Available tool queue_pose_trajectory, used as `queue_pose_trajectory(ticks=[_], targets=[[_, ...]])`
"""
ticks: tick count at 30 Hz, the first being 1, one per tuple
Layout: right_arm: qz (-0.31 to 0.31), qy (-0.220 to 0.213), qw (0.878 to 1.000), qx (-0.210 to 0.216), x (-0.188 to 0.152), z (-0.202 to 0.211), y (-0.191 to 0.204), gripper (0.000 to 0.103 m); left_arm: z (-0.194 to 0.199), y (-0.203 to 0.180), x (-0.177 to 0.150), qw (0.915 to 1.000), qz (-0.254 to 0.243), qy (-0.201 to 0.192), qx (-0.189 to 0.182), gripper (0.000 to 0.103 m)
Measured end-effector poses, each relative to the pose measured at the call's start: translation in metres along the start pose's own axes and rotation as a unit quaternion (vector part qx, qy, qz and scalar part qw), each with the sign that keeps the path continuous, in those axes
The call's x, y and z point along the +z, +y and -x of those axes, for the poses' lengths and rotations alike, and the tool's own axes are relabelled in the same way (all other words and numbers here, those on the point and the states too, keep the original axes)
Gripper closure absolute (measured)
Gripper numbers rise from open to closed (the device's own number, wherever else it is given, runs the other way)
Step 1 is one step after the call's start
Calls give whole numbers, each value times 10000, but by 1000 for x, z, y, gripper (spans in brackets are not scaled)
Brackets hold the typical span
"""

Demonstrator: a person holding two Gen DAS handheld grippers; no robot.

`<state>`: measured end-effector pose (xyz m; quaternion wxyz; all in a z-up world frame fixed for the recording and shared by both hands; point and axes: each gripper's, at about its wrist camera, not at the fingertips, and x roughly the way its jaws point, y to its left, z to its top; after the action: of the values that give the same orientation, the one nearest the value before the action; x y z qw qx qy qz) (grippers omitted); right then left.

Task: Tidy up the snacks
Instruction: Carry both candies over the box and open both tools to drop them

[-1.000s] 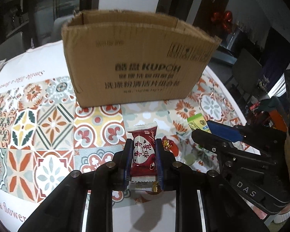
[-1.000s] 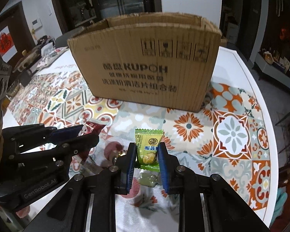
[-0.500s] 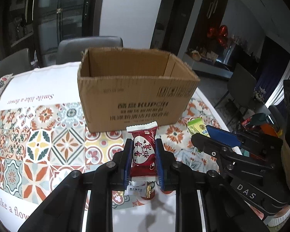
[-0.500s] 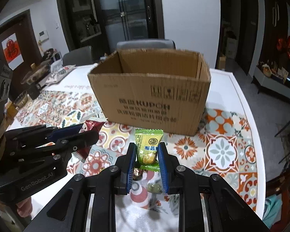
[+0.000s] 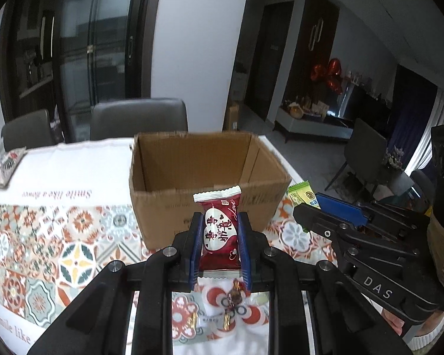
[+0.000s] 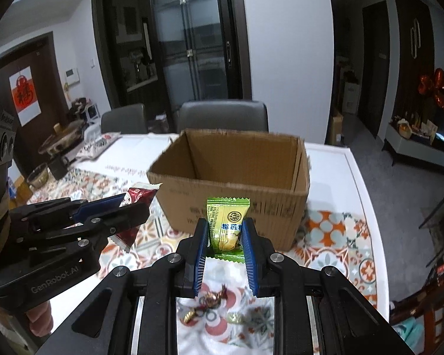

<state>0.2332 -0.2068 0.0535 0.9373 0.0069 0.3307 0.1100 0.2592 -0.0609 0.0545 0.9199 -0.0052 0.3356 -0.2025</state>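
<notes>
Both grippers raised vs. 1 s ago, cardboard box (image 5: 204,174) interior now visible. Left gripper (image 5: 220,242) clamps red snack (image 5: 220,233); right gripper (image 6: 225,244) clamps green snack (image 6: 226,224). Drop-in prob. next.

Open cardboard box (image 5: 204,174) stands mid-table with its near wall facing both grippers and its top unobstructed, patterned tablecloth (image 5: 44,236) bare toward the left edge, loose candies (image 6: 213,298) scattered near the front edge, chairs (image 6: 222,115) behind the far edge.
</notes>
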Motion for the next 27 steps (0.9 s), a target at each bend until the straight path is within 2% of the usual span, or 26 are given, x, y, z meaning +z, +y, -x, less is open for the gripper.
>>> queue_pose_trajectory(ticks=[11, 18, 27], targets=[[73, -291, 9995, -32, 37, 3, -3, 79, -10, 4, 39, 9997, -132, -186, 131, 80], [32, -205, 9998, -60, 63, -17, -14, 79, -30, 12, 62, 9992, -217, -172, 284, 80], [40, -32, 9999, -161, 84, -49, -28, 79, -66, 27, 82, 9994, -153, 85, 302, 80]])
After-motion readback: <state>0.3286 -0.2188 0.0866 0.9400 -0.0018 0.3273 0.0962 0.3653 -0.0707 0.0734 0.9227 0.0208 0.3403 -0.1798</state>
